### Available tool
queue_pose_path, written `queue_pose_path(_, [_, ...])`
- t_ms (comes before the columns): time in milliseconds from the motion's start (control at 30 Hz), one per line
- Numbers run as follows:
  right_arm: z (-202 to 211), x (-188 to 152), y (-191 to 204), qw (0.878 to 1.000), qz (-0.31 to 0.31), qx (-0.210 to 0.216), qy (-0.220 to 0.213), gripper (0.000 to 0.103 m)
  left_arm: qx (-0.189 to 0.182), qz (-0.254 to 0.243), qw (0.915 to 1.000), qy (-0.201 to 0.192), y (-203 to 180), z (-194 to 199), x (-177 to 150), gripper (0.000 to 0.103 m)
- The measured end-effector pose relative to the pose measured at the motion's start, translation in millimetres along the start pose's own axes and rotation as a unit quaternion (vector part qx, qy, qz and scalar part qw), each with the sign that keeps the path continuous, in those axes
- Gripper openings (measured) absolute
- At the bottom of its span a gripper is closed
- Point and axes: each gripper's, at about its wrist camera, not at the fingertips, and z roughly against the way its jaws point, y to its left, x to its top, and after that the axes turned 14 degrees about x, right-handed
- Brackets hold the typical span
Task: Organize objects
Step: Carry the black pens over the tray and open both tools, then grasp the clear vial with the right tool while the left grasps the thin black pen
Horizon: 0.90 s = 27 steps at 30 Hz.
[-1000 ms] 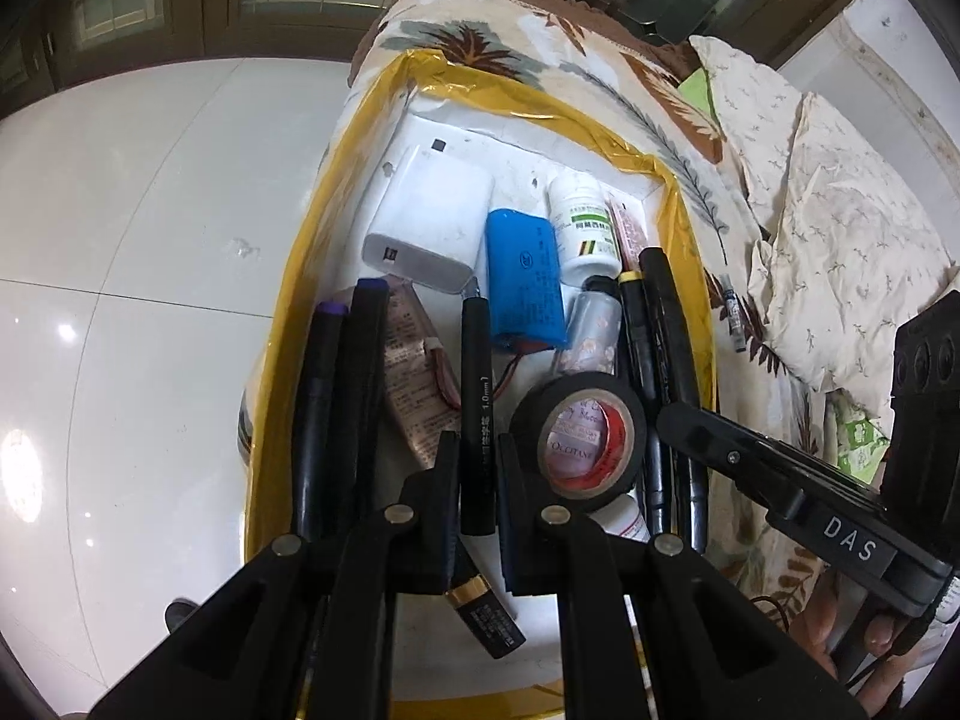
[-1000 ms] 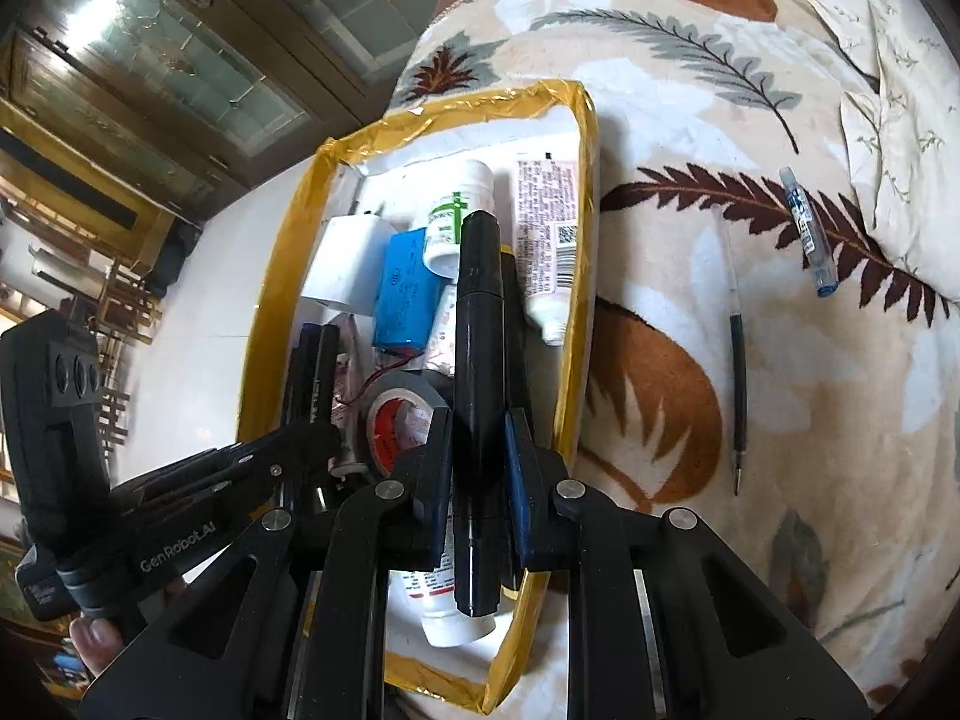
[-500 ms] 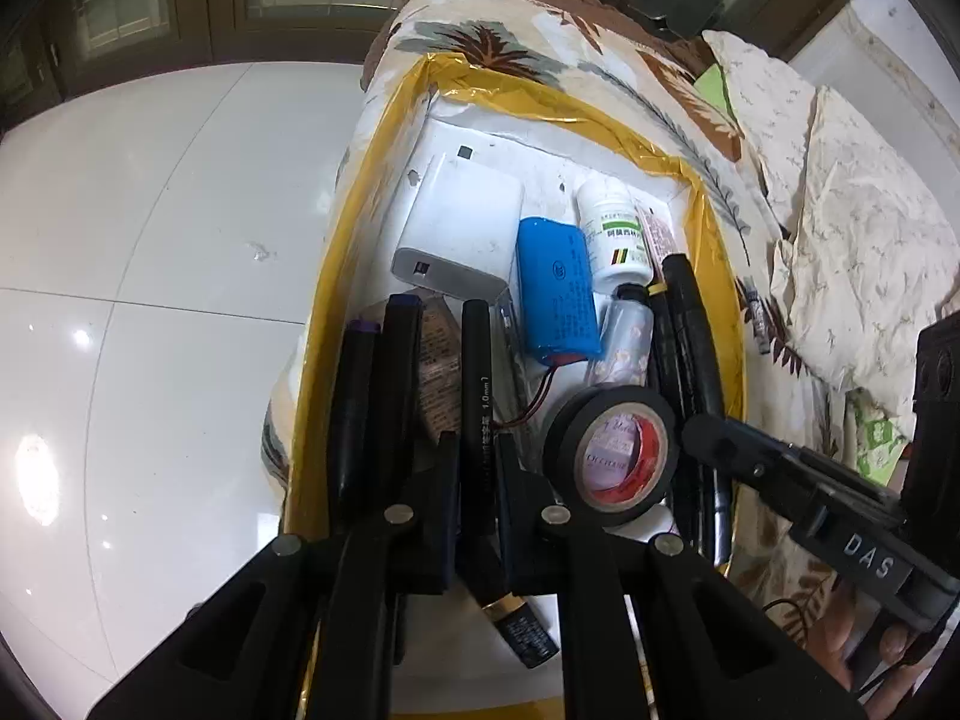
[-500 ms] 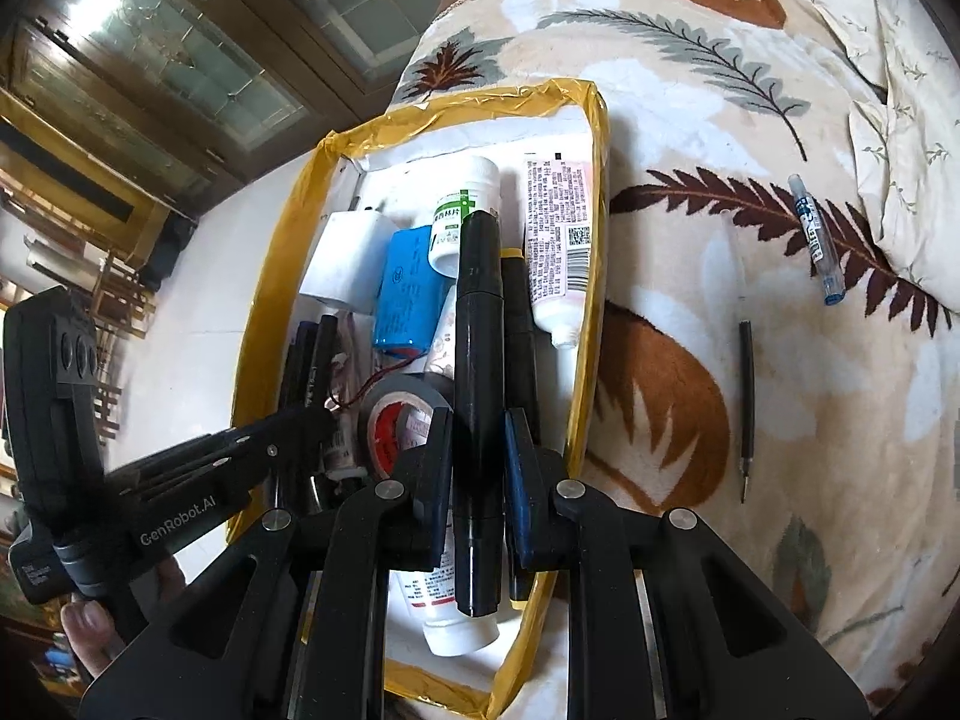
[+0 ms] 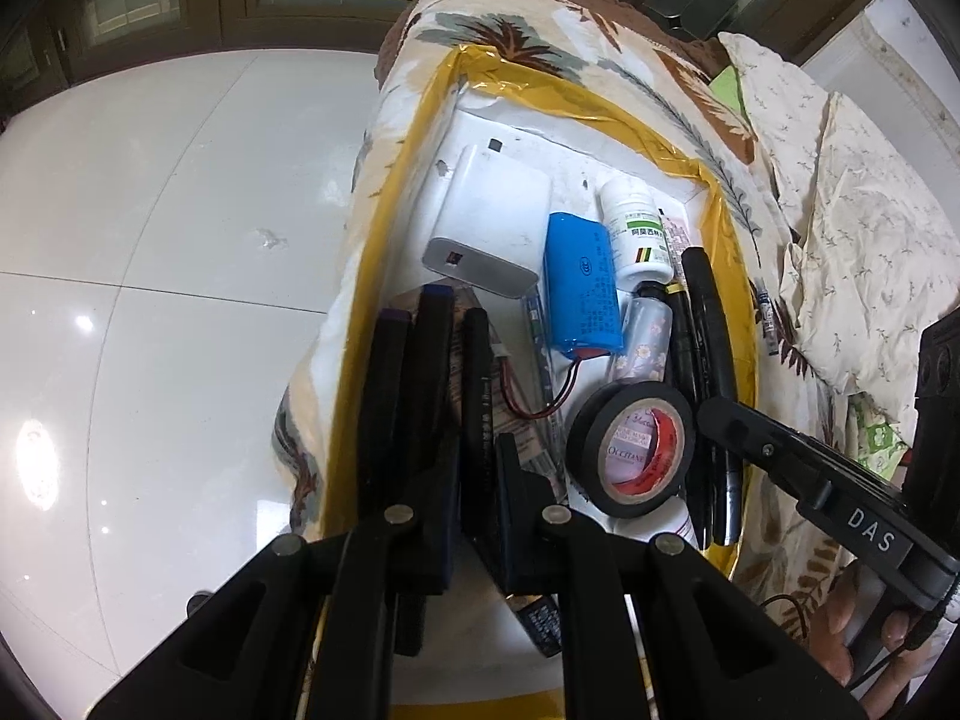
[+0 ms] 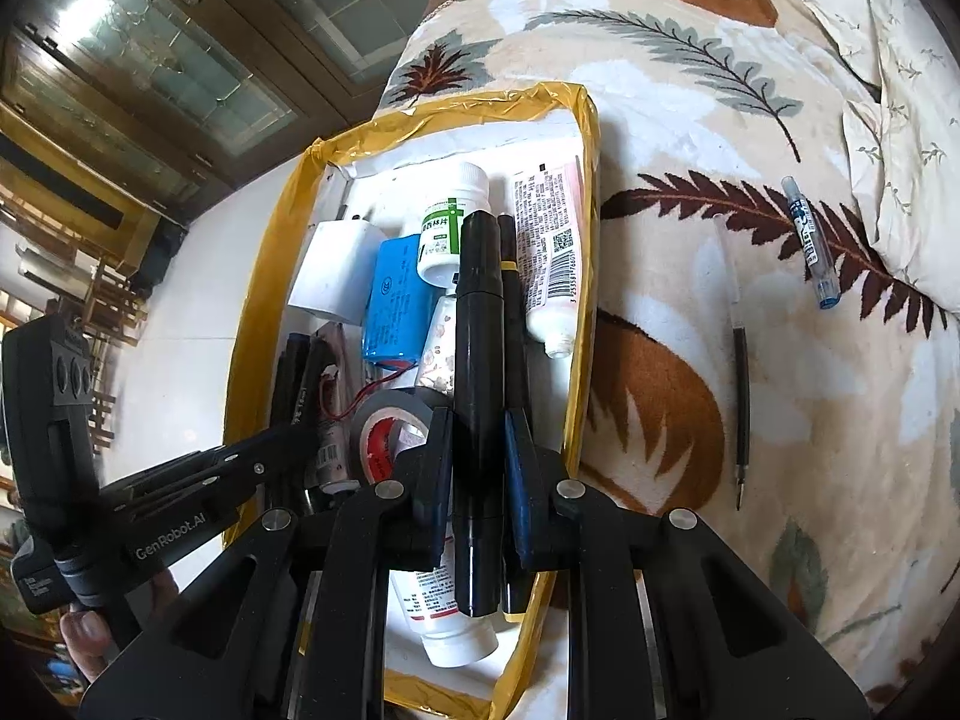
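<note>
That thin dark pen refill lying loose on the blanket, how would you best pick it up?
Grip the pen refill at mid-length, coming straight down with the jaws closing across its width. It lies flat and alone on the soft blanket, so both long sides are free.

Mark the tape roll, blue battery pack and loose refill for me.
tape roll (image 5: pixel 630 414), left wrist view, on its black outer band
blue battery pack (image 5: pixel 581 282), left wrist view, middle of its wrap
loose refill (image 6: pixel 742 408), right wrist view, dark lower half, lying on the blanket
</note>
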Motion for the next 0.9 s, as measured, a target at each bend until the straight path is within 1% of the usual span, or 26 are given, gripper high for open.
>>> queue_pose_path(133, [0, -1, -1, 1.0, -0.002, 0.004, -0.004, 0.016, 0.004, -0.004, 1.0, -0.001, -1, 1, -2, 0.01])
queue_pose_path(233, [1, -1, -2, 1.0, -0.008, 0.011, -0.004, 0.017, -0.012, 0.006, 0.9999, -0.004, 1, 3, -2, 0.011])
queue_pose_path(300, [2, -1, -2, 1.0, -0.005, 0.015, -0.004, 0.017, -0.017, 0.009, 0.9998, -0.006, 1, 6, -3, 0.011])
queue_pose_path(367, [6, 0, -2, 1.0, -0.007, 0.023, -0.009, 0.018, -0.025, 0.009, 0.9995, -0.016, 0, 12, -4, 0.013])
queue_pose_path(400, [10, 0, -2, 1.0, -0.003, 0.027, -0.014, 0.019, -0.028, 0.007, 0.9993, -0.025, -2, 16, -4, 0.014])
queue_pose_path(467, [18, -1, -1, 0.999, -0.001, 0.03, -0.02, 0.031, -0.042, 0.004, 0.9982, -0.044, -4, 25, -6, 0.017])
queue_pose_path(500, [23, -2, -2, 0.999, 0.0, 0.039, -0.025, 0.032, -0.053, 0.002, 0.9973, -0.051, -6, 28, -6, 0.022])
queue_pose_path(533, [28, -3, -4, 0.999, 0.001, 0.043, -0.029, 0.033, -0.06, 0.001, 0.9966, -0.057, -9, 31, -7, 0.032])
queue_pose_path(567, [34, -4, -8, 0.999, 0.001, 0.043, -0.034, 0.033, -0.063, 0.002, 0.9959, -0.064, -12, 34, -8, 0.039])
queue_pose_path(600, [41, -7, -15, 0.998, -0.003, 0.044, -0.04, 0.033, -0.063, 0.004, 0.9954, -0.071, -16, 36, -8, 0.051])
queue_pose_path(633, [47, -8, -22, 0.998, -0.007, 0.047, -0.042, 0.033, -0.066, 0.005, 0.9947, -0.079, -20, 39, -10, 0.059])
queue_pose_path(667, [54, -10, -30, 0.998, -0.013, 0.045, -0.044, 0.033, -0.072, 0.002, 0.9935, -0.087, -26, 42, -12, 0.06])
queue_pose_path(767, [74, -17, -57, 0.998, -0.025, 0.017, -0.06, 0.033, -0.074, -0.027, 0.9917, -0.101, -49, 49, -19, 0.06])
queue_pose_path(833, [85, -20, -78, 0.997, -0.047, 0.013, -0.067, 0.033, -0.08, -0.048, 0.9893, -0.111, -65, 53, -26, 0.06])
queue_pose_path(900, [95, -23, -95, 0.995, -0.056, 0.012, -0.076, 0.033, -0.072, -0.064, 0.9902, -0.101, -82, 52, -30, 0.06])
